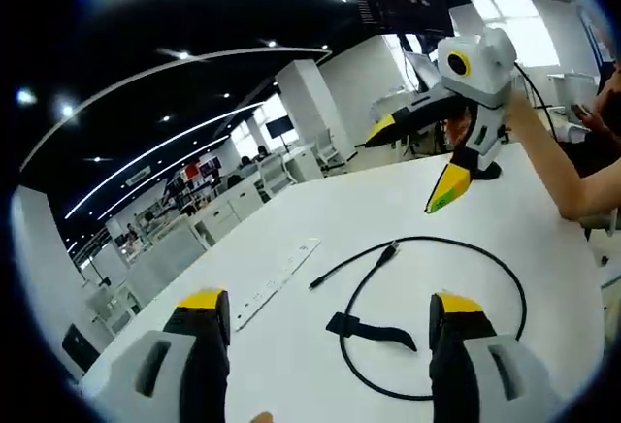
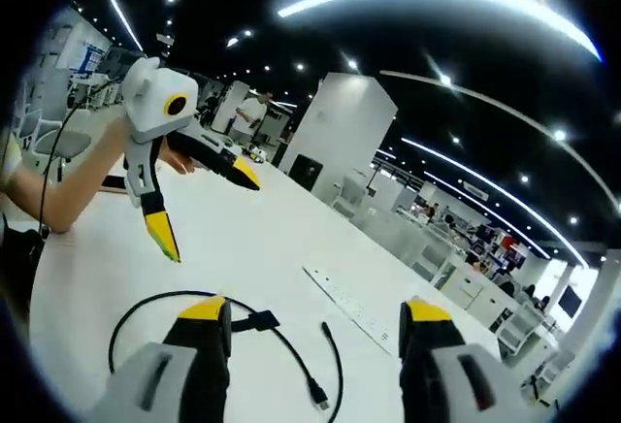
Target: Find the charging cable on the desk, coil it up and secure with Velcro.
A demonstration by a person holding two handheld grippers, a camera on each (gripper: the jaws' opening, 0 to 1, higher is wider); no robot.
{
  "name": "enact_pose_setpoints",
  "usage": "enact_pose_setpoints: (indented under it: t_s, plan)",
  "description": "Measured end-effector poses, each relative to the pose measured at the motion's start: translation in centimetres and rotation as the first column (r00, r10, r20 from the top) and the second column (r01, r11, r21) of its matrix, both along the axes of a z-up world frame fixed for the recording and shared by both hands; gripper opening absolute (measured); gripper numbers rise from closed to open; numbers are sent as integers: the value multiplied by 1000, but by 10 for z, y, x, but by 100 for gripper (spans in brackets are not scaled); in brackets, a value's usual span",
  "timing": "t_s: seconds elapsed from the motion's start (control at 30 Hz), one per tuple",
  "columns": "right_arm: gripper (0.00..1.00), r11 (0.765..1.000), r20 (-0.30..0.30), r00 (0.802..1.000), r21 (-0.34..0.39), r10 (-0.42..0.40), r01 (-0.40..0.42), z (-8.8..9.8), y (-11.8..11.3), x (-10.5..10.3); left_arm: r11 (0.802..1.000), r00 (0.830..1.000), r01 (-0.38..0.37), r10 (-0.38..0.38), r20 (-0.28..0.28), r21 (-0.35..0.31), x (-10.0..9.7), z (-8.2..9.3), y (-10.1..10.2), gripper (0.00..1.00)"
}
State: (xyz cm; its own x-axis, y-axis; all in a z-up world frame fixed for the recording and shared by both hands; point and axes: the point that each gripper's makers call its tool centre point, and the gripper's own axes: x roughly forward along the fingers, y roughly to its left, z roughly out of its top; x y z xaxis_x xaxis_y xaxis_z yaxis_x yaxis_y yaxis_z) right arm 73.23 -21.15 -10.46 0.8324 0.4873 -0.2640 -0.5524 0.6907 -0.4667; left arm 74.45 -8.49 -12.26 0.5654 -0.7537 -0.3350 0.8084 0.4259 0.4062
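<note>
A black charging cable (image 1: 351,266) lies in a loose loop on the white desk (image 1: 291,219), one plug end pointing left. A black Velcro strap (image 1: 374,331) sits on the loop's near side. My left gripper (image 1: 330,302) hovers open just before the loop, nothing between its yellow-tipped jaws. In the right gripper view the same cable (image 2: 316,396) and strap (image 2: 254,322) lie between the open jaws of my right gripper (image 2: 315,309). Each gripper faces the other across the cable: the right gripper (image 1: 408,169) stands open above the desk, and so does the left gripper (image 2: 204,208).
A flat white power strip (image 1: 277,277) lies on the desk beside the cable's plug end, also seen as the power strip (image 2: 349,311). A person's forearm (image 1: 558,166) reaches in from the side. Rows of office desks and white pillars stand beyond the desk.
</note>
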Motion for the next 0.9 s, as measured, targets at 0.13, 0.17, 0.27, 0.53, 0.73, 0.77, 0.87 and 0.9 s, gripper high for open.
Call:
enact_pose_setpoints:
  t_s: [0.13,0.17,0.27,0.53,0.73,0.77,0.87,0.9]
  plan:
    - [71,1000,-39,999,2,-9,9,-12,-3,7,1000,999,17,-17,-34,18,2,-12,-4,87]
    - [71,1000,-55,998,4,-5,5,-17,-3,9,1000,999,17,-16,-43,24,3,-15,-4,87]
    - [70,1000,-96,995,10,2,-1,-26,-3,12,999,997,12,-10,-71,30,7,-23,-5,87]
    - [70,1000,-117,993,9,-17,18,-31,-9,15,998,993,7,0,-117,60,12,-40,-4,87]
    - [70,1000,-112,993,-4,-20,20,-31,-11,15,996,991,16,-3,-137,93,12,-52,-3,87]
    - [70,1000,-111,994,-5,-22,21,-31,-11,15,995,989,20,-5,-144,101,12,-55,-4,87]
    - [70,1000,-112,994,-8,-20,20,-32,-11,14,993,987,23,-4,-163,112,14,-61,-5,87]
    - [70,1000,-113,993,-10,-16,15,-32,-10,13,994,984,27,-9,-176,102,14,-62,-7,87]
